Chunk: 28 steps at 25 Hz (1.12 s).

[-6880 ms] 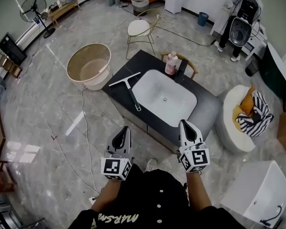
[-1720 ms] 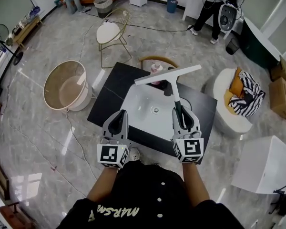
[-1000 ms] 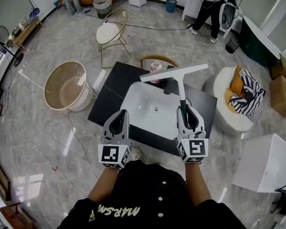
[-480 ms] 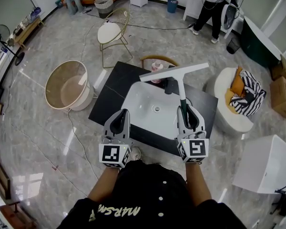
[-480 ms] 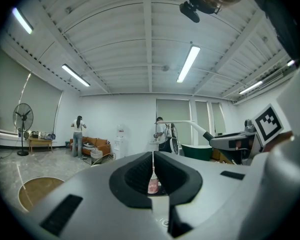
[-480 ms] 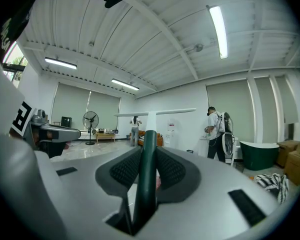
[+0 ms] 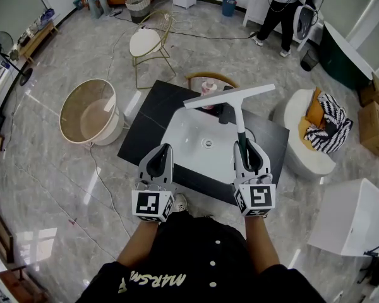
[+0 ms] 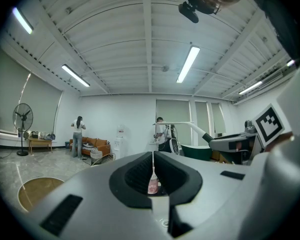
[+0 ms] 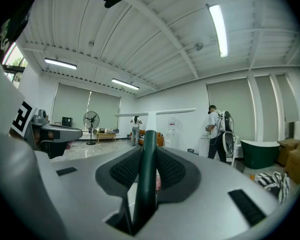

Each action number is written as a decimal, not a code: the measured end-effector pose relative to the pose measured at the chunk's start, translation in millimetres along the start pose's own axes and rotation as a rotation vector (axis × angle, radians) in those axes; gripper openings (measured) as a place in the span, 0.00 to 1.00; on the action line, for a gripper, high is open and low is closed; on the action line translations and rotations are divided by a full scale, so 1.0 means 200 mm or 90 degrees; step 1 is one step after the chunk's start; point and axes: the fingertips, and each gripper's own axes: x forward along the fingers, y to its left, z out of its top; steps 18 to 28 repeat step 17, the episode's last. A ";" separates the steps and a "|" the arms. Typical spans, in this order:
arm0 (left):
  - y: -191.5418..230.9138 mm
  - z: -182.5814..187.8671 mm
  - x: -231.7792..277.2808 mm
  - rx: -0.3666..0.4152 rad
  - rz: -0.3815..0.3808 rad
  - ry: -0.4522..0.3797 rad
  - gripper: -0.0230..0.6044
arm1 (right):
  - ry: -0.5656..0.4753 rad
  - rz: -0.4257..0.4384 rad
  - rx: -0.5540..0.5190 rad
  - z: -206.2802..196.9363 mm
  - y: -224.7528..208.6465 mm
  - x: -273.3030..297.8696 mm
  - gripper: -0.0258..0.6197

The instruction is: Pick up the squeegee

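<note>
Right gripper view: right hand-held gripper (image 9: 149,151) clamped on dark green handle of squeegee (image 9: 150,136), white blade at far end, crosswise. Squeegee is in air, over white sink (image 7: 192,141), off black worktop (image 7: 148,122).

I judge it light and stiff. Handle is smooth and could slip or twist, because long blade gives leverage. Hold on handle looks right to me.

Left hand-held gripper (image 7: 159,156) pinched together, empty.

Room: glossy stone floor (image 7: 63,182) with cable, round tub (image 7: 88,112), chair (image 7: 145,43), people far behind.

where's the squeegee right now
Head view, right of centre: the squeegee is held up over the white sink, its green handle clamped in the right gripper, blade crosswise near the pink bottle.
</note>
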 end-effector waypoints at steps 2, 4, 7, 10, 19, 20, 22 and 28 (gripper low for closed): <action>0.00 0.00 0.00 0.000 0.000 0.001 0.07 | 0.001 0.001 0.002 0.00 0.00 0.00 0.18; -0.01 -0.01 0.00 -0.001 0.002 0.005 0.07 | 0.002 0.002 0.004 -0.01 0.00 0.00 0.18; -0.02 0.00 0.01 -0.002 0.001 0.005 0.07 | 0.004 0.004 0.005 -0.01 0.00 0.00 0.18; -0.02 0.01 0.00 -0.002 0.000 0.004 0.07 | 0.005 0.004 0.005 0.00 0.00 0.00 0.18; -0.02 0.01 0.00 -0.002 0.001 0.005 0.07 | 0.006 0.005 0.006 0.00 0.00 0.00 0.18; -0.02 0.01 0.00 -0.002 0.001 0.005 0.07 | 0.006 0.005 0.006 0.00 0.00 0.00 0.18; -0.02 0.01 0.00 -0.002 0.001 0.005 0.07 | 0.006 0.005 0.006 0.00 0.00 0.00 0.18; -0.02 0.01 0.00 -0.002 0.001 0.005 0.07 | 0.006 0.005 0.006 0.00 0.00 0.00 0.18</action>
